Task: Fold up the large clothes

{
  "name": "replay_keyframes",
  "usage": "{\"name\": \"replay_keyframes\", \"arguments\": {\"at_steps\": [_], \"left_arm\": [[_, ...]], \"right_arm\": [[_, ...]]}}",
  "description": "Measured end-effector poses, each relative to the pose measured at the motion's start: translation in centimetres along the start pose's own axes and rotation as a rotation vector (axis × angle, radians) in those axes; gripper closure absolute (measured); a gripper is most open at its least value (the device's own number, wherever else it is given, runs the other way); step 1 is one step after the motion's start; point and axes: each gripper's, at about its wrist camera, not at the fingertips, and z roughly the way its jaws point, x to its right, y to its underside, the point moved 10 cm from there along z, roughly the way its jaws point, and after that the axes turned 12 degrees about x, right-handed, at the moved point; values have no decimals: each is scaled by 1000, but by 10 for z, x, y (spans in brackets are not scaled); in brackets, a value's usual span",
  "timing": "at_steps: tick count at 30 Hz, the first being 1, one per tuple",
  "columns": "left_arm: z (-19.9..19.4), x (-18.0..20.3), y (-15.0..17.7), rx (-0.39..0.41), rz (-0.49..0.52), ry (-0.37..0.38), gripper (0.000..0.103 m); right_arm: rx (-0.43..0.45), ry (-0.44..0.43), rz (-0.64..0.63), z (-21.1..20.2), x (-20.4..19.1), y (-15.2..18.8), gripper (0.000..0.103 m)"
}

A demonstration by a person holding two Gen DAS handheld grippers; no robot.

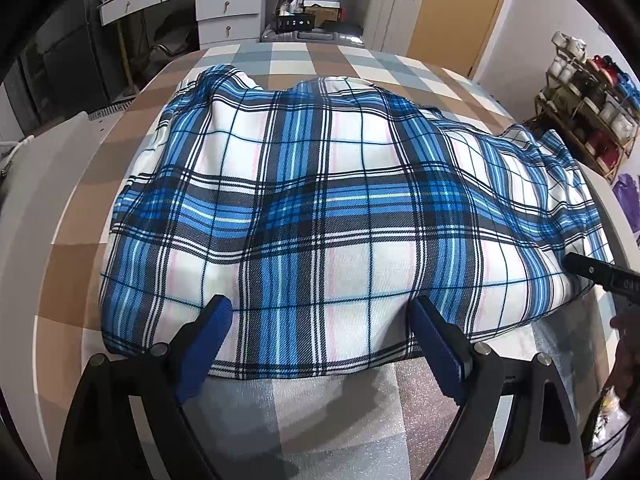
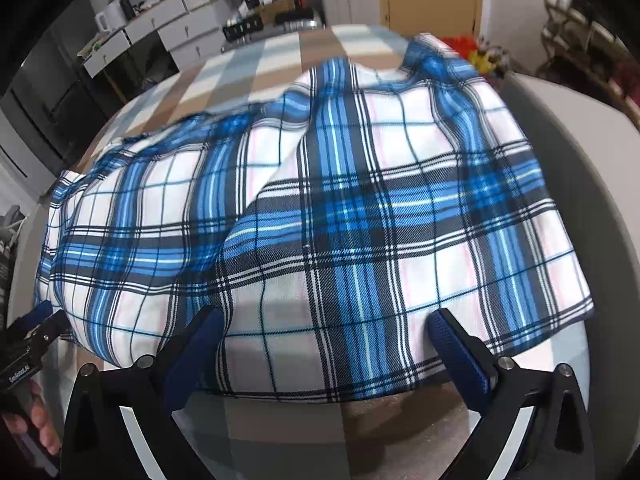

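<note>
Left wrist view: left hand-held gripper (image 1: 322, 314), jaws wide, nothing held; blue pads astride near hem of plaid garment (image 1: 320, 208), tips over cloth.
Right wrist view: right hand-held gripper (image 2: 324, 326), jaws spread likewise, released, astride same hem further along; frame blurred, contact w/ cloth can't tell.
Garment posn: spread rumpled across checked cover (image 1: 72, 280) of desk, near hem just short of desk's front edge; a flap overlaps diagonally at mid-cloth.
Step (judged): approach to hem, pre-pinch, both sides.
Method: lower both tips onto hem, one pad under edge, one over; close only once cloth sits betw pads. Take both pts on same edge, well apart, so lift stays even.
Risk: pinching cover w/ hem; grabbing top layer only at overlap.
Far: white drawers (image 1: 208, 0), shelf rack (image 1: 580, 92); not involved.
</note>
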Motion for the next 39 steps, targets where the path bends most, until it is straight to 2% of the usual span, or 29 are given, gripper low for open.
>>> {"name": "replay_keyframes", "arguments": {"at_steps": [2,4,6,8,9,11,16,19,21,22,24,27,29,30,32,34,35,36,38,39], "left_arm": [[-5,0,3,22,-9,25,16],[-9,-2,4,55,-17,47,16],[-15,-1,7,80,-21,58,16],[-20,1,9,87,-18,63,16],[-22,2,10,88,-20,68,15],[-22,3,10,87,-37,114,6],[-29,0,6,116,-130,207,3],[-34,-1,4,133,-189,262,3],[-37,-1,4,139,-212,285,3],[-36,-2,2,141,-219,293,3],[-36,-2,1,143,-227,302,3],[-36,0,0,144,-233,308,3],[-37,1,-1,145,-237,312,3],[-34,1,-2,145,-238,313,3],[-35,2,-2,145,-240,314,3],[-28,-3,-5,143,-238,313,3],[-29,-2,-6,145,-232,309,3],[-31,-3,-2,141,-230,307,3],[-32,-3,-1,142,-221,300,3],[-30,-4,-2,142,-219,299,3]], "right_arm": [[-31,18,10,-4,1,-4,0],[15,27,0,-16,-8,-21,0],[73,1,-30,-28,-27,-41,0],[82,-44,-69,-31,-57,-53,0],[73,-81,-95,-29,-78,-59,0],[61,-115,-145,-17,-114,-69,0],[14,-86,-326,32,-175,-84,0],[-75,17,-446,71,-173,-64,0],[-68,-19,-362,76,-166,-64,0],[-96,-31,-334,76,-163,-62,0],[-98,-31,-326,67,-160,-64,0],[-21,-137,-266,28,-164,-63,0],[-20,-223,-253,7,-171,-49,0],[-21,-231,-268,2,-173,-41,0],[-31,-214,-320,4,-175,-27,0],[-96,-139,-402,26,-172,1,0],[-110,-122,-417,36,-175,6,0],[-30,-142,-388,34,-174,1,0],[-51,-132,-387,35,-177,1,0],[-96,-120,-379,36,-177,0,0]]}}
